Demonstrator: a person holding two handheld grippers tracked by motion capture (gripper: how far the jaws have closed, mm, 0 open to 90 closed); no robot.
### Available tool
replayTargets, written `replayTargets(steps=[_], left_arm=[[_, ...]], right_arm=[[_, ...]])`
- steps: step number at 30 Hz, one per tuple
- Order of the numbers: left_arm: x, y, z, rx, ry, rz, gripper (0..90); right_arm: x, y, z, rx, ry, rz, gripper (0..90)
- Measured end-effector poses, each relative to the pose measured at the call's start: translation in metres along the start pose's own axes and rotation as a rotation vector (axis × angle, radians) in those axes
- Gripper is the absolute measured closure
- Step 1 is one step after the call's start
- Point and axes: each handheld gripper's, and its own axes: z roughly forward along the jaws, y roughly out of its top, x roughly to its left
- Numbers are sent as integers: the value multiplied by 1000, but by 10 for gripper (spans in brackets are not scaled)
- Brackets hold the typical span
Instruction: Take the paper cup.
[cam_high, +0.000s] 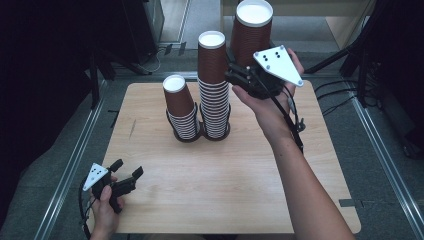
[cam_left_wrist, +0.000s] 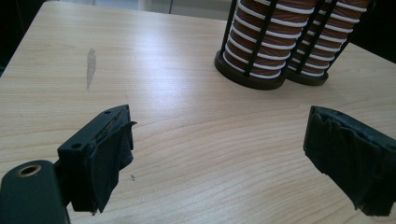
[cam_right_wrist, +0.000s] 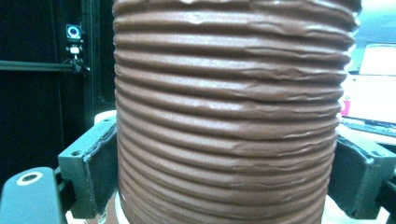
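Observation:
My right gripper (cam_high: 241, 71) is raised above the table's far right and is shut on a brown ribbed paper cup (cam_high: 251, 37). The cup stands upright with its white inside showing on top. In the right gripper view the ribbed cup (cam_right_wrist: 229, 107) sits pressed between both black pads (cam_right_wrist: 100, 172). Two stacks of the same cups stand in black wire holders at the table's far middle, a short stack (cam_high: 181, 107) and a taller stack (cam_high: 213, 85). My left gripper (cam_high: 127, 169) rests low at the near left corner, open, nothing between its jaws (cam_left_wrist: 219, 154); the holders' bases (cam_left_wrist: 252, 70) lie ahead of it.
The light wooden table (cam_high: 200, 190) has a grey scuff mark (cam_left_wrist: 90, 63) near its left side. Metal rails (cam_high: 75, 155) run along the floor on both sides. Dark equipment and cables (cam_high: 345, 95) lie behind and to the right of the table.

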Motion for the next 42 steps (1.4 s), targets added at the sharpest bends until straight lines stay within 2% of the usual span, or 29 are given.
replayTargets(steps=[1, 4, 9, 11, 15, 23, 26, 28, 36, 42], left_arm=[[0, 0, 0, -1, -2, -6, 81], [-2, 2, 0, 16, 7, 23, 81], [-6, 3, 3, 29, 13, 49, 81], [-6, 5, 3, 29, 15, 57, 81], [-6, 10, 7, 30, 36, 76, 81], [-11, 16, 14, 27, 26, 80, 81], [-19, 21, 19, 27, 17, 100, 81], [-21, 23, 21, 24, 14, 108, 81], [-37, 34, 34, 5, -9, 112, 81], [-52, 41, 43, -1, -27, 132, 81]], right_arm=[[-2, -3, -5, 6, -3, 5, 111], [-4, -7, -11, 8, -8, 3, 112], [-7, -19, -24, 11, -20, -28, 111], [-8, -25, -32, 18, -23, -5, 110], [-15, -34, -41, 18, -30, 8, 110], [-29, -53, -53, 51, -44, 15, 110], [-35, -64, -59, 66, -53, 28, 110], [-37, -70, -61, 76, -54, 20, 110], [-37, -94, -73, 112, -41, 2, 110], [-36, -111, -79, 138, -34, -20, 110]])
